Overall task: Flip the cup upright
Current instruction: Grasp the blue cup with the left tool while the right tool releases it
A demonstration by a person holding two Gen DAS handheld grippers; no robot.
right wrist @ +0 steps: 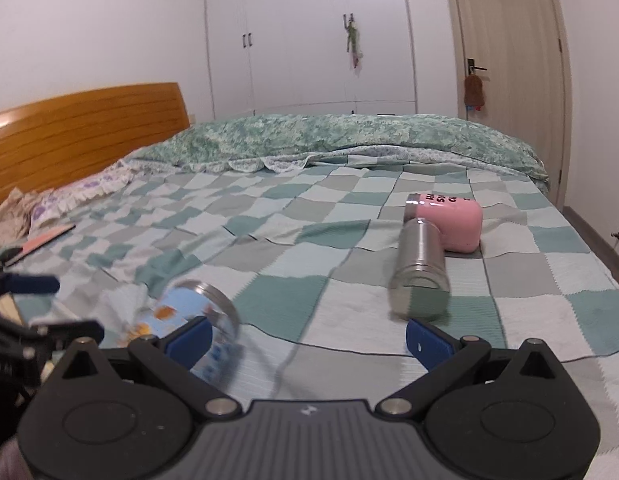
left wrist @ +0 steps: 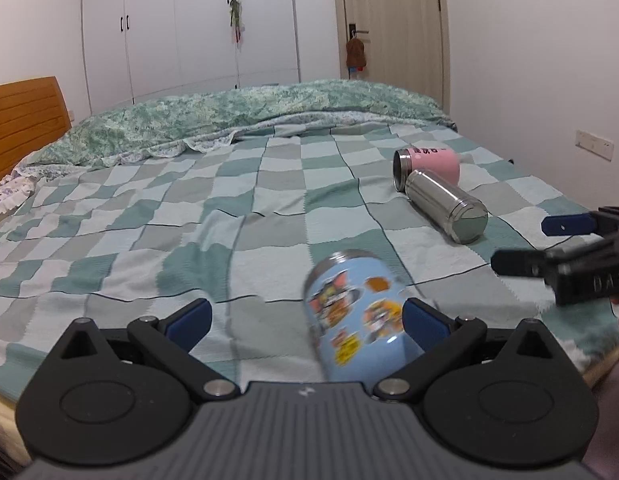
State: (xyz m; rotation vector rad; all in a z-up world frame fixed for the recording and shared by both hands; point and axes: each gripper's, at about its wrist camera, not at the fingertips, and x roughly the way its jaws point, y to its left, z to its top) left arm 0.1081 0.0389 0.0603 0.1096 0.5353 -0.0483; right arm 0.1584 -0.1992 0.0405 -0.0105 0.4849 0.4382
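A light blue cup with cartoon stickers (left wrist: 355,320) lies on its side on the checkered bedspread, steel rim pointing away. It lies between my left gripper's (left wrist: 305,322) open fingers, against the right pad (left wrist: 423,326). In the right wrist view the blue cup (right wrist: 197,320) is blurred at lower left beside the left pad. My right gripper (right wrist: 309,340) is open and empty; it shows in the left wrist view (left wrist: 549,248) at the right edge. A steel cup (left wrist: 445,206) and a pink cup (left wrist: 427,164) lie on their sides, touching, farther back right.
The checkered bedspread (left wrist: 189,220) covers the bed. A folded green quilt (left wrist: 249,112) lies along the far side. A wooden headboard (right wrist: 81,140) stands at left. A flat pink object (right wrist: 49,238) lies near the pillows. Wardrobe and door stand behind.
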